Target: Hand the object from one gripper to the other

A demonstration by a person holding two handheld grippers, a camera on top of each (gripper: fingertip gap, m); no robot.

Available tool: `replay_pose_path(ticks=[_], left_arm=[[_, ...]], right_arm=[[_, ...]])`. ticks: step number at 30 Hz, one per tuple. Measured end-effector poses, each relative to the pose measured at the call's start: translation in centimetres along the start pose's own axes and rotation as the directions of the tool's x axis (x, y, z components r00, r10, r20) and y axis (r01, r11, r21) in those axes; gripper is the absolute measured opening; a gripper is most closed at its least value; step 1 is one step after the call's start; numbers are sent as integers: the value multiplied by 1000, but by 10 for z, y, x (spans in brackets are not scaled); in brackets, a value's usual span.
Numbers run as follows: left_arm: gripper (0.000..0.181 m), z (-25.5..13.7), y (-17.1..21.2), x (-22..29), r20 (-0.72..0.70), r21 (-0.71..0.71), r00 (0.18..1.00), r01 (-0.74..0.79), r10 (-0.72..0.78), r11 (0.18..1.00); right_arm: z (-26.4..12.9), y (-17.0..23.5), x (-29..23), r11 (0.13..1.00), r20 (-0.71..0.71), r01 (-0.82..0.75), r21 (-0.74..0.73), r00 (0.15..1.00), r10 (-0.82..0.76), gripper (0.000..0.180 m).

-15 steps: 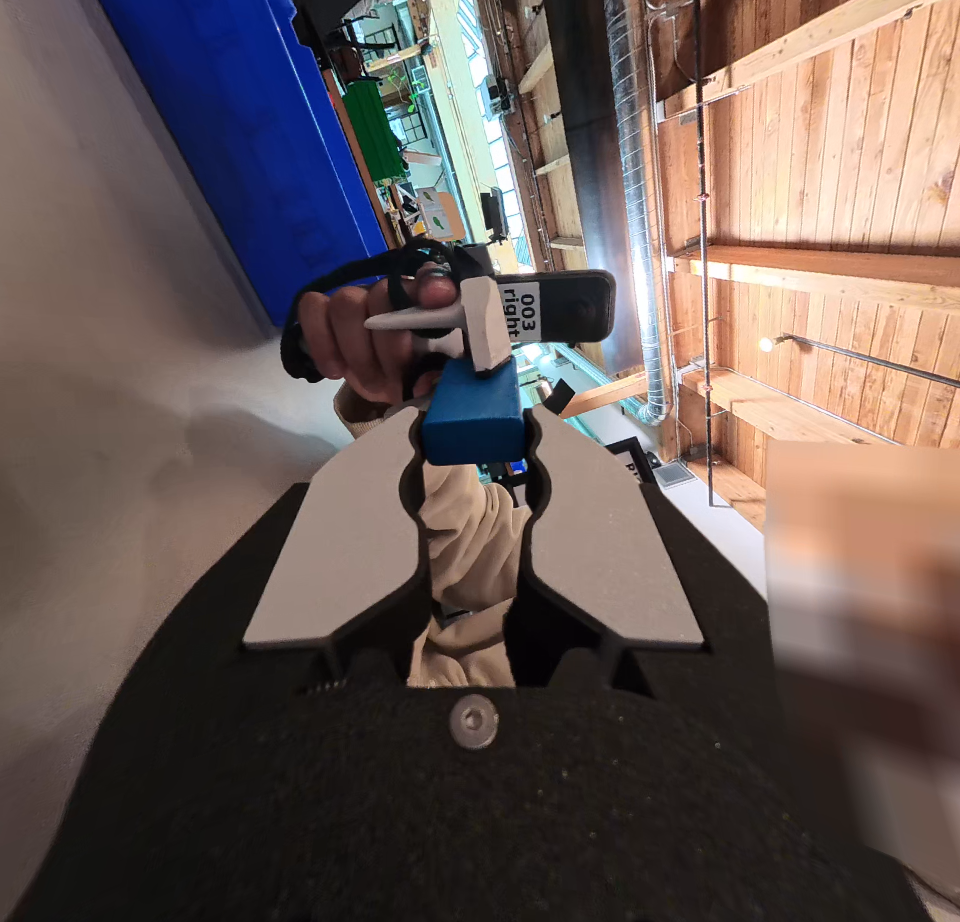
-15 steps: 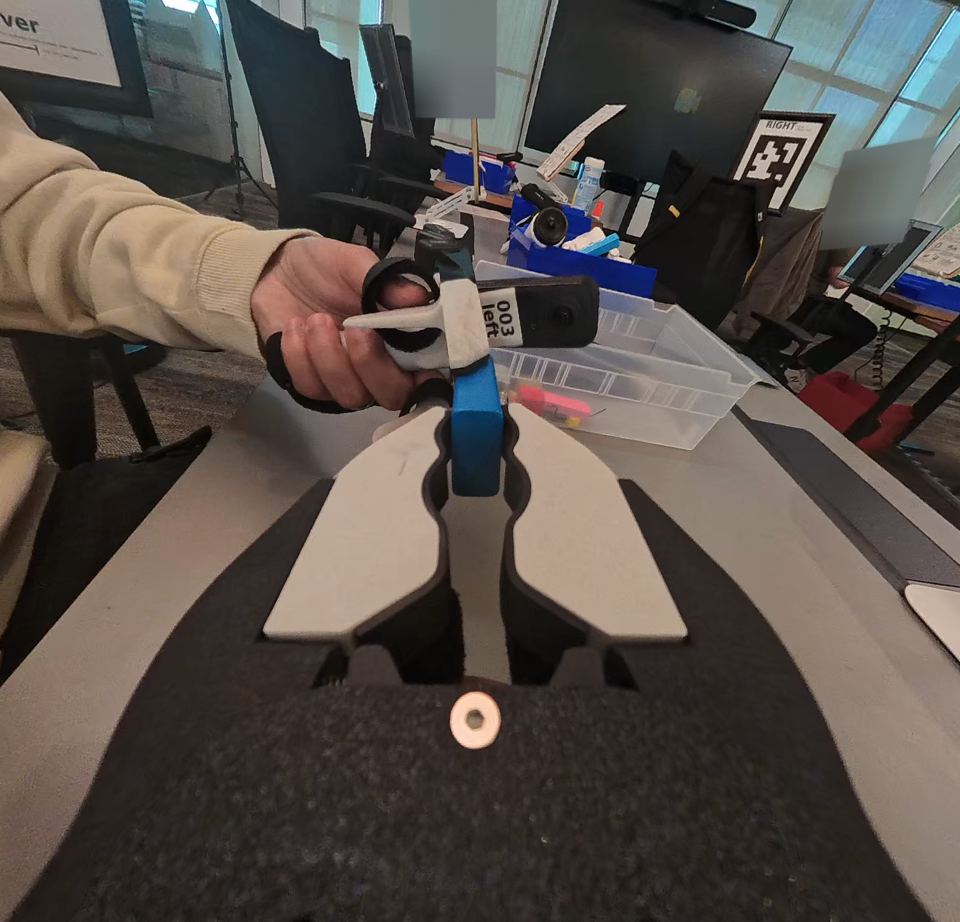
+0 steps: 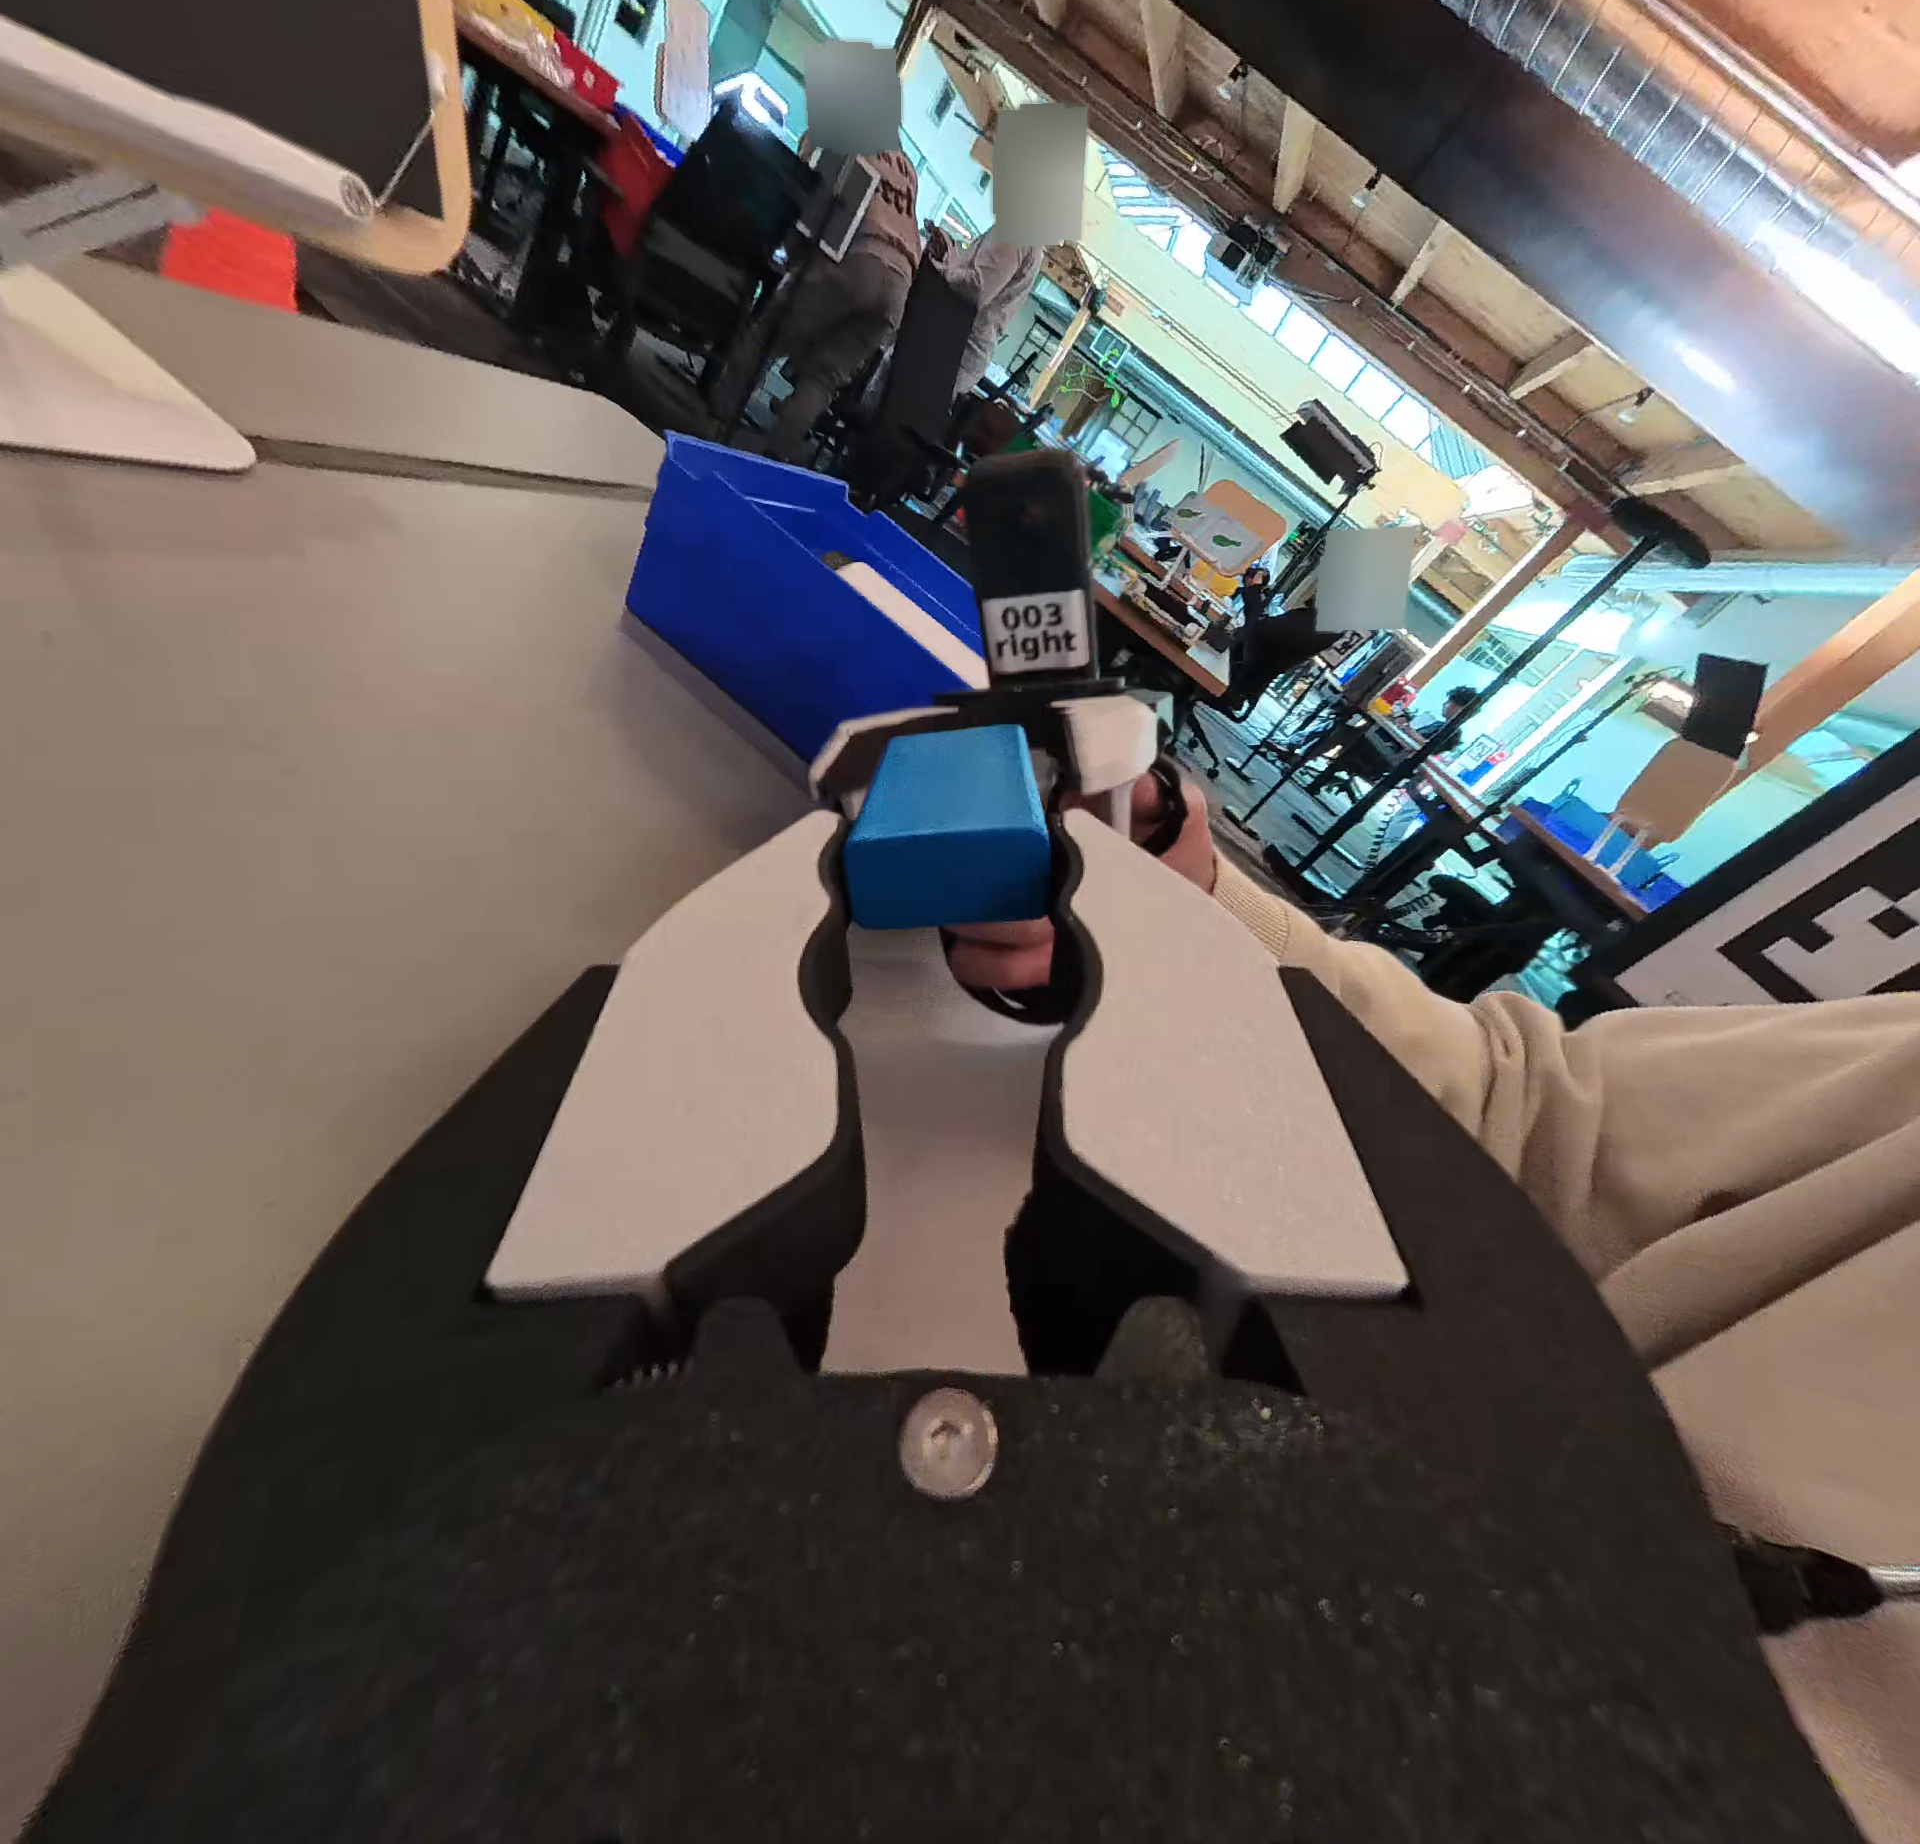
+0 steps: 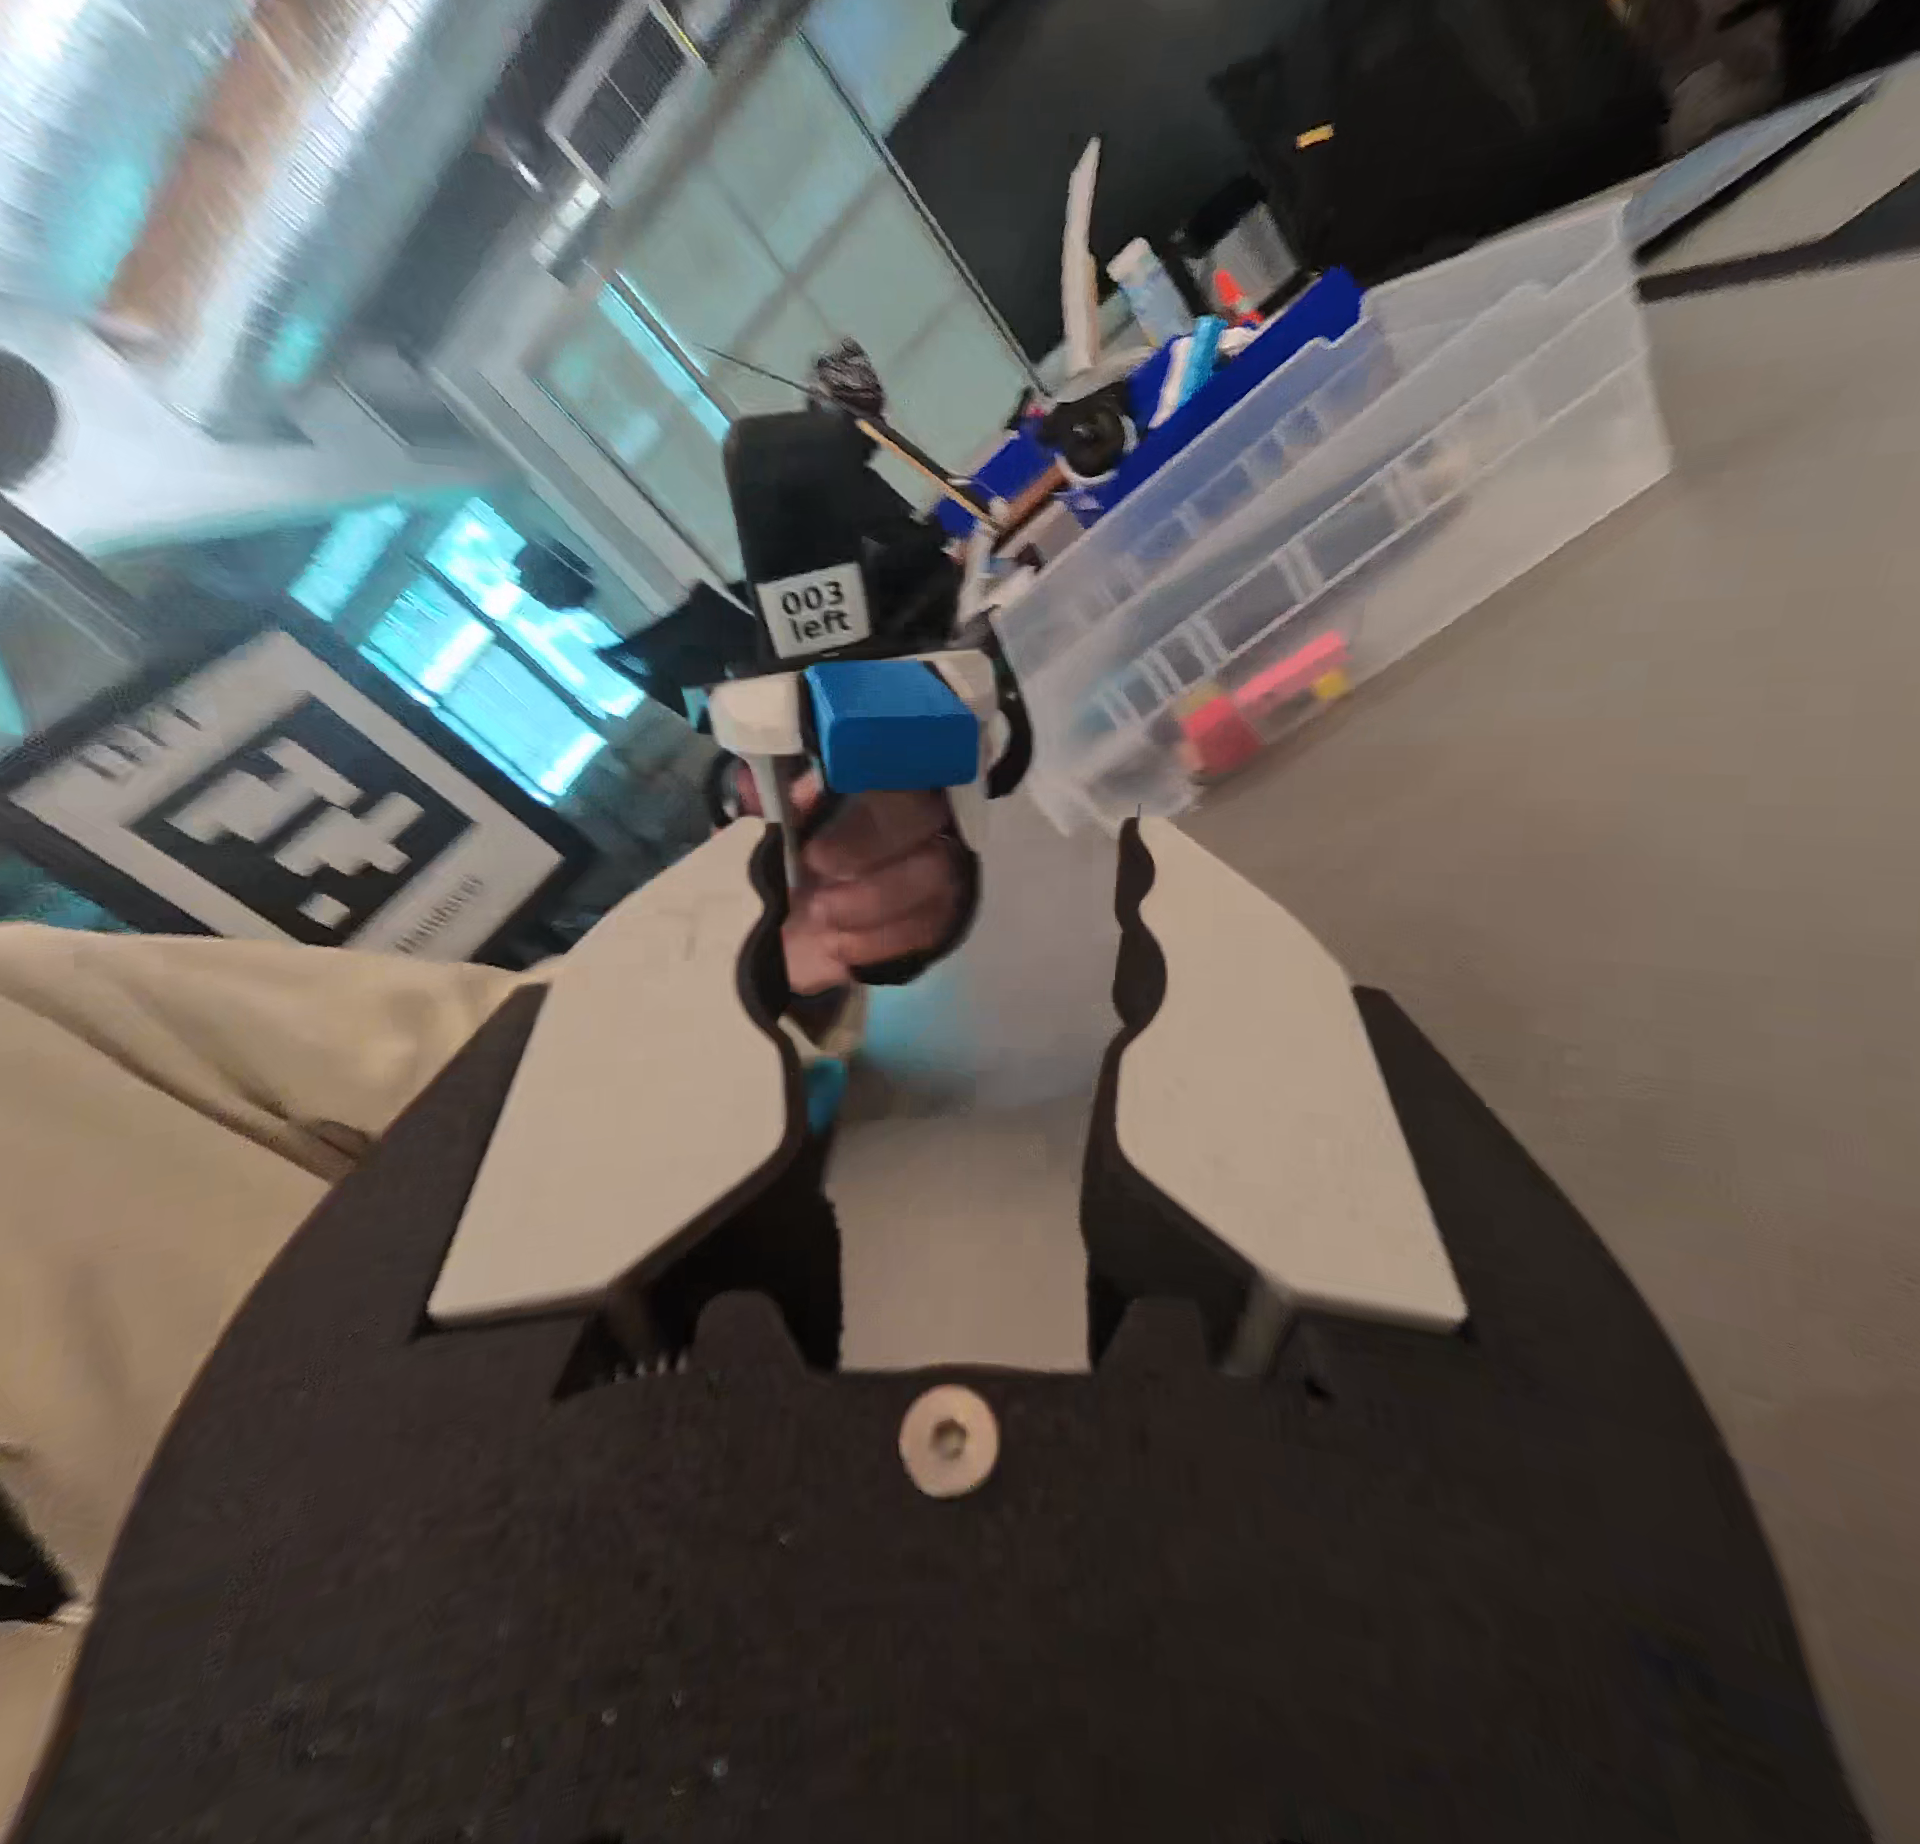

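A blue block (image 3: pixel 945 838) sits clamped between the tips of my left gripper (image 3: pixel 948 849), which is shut on it above the grey table (image 3: pixel 312 755). My right gripper (image 4: pixel 945 844) is open and empty, its fingers spread wide and a short way back from the block (image 4: pixel 894 745). In the right wrist view the left gripper (image 4: pixel 883 734) holds the block end-on, with a hand behind it. In the left wrist view the right gripper (image 3: pixel 982 755) faces me just behind the block, its white fingers spread on either side.
A blue bin (image 3: pixel 769 589) stands on the table beyond the grippers. A clear plastic tray (image 4: pixel 1351 506) with small coloured parts lies to the right. A white monitor stand base (image 3: pixel 94 392) is at far left. People and desks fill the background. Tip to tip, the grippers are about 5 cm apart.
Both grippers were shut on the blue block. The right gripper has opened, let go and drawn back slightly. The left gripper keeps the block. Both cameras have rotated.
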State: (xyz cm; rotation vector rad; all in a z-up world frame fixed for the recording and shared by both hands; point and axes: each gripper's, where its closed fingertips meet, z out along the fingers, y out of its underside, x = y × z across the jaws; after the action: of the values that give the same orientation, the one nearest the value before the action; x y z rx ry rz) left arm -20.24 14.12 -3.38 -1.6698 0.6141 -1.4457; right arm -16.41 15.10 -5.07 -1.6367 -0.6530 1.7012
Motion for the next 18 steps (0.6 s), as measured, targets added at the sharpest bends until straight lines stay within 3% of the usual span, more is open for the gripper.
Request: replay_pose_path(ticks=[4, 12, 18], left_arm=[[34, 5, 9, 3, -32, -24, 999, -1, 0, 1000], [34, 15, 17, 16, -92, -38, 996, 3, -7, 999], [34, 15, 18, 16, -92, -49, 996, 3, -7, 999]], right_arm=[[19, 8, -19, 1000, 109, -19, 18, 994, 17, 58], [20, 11, -25, 1000, 121, 28, -1, 992, -27, 34], [20, 14, -25, 999, 115, 37, -32, 993, -33, 34]])
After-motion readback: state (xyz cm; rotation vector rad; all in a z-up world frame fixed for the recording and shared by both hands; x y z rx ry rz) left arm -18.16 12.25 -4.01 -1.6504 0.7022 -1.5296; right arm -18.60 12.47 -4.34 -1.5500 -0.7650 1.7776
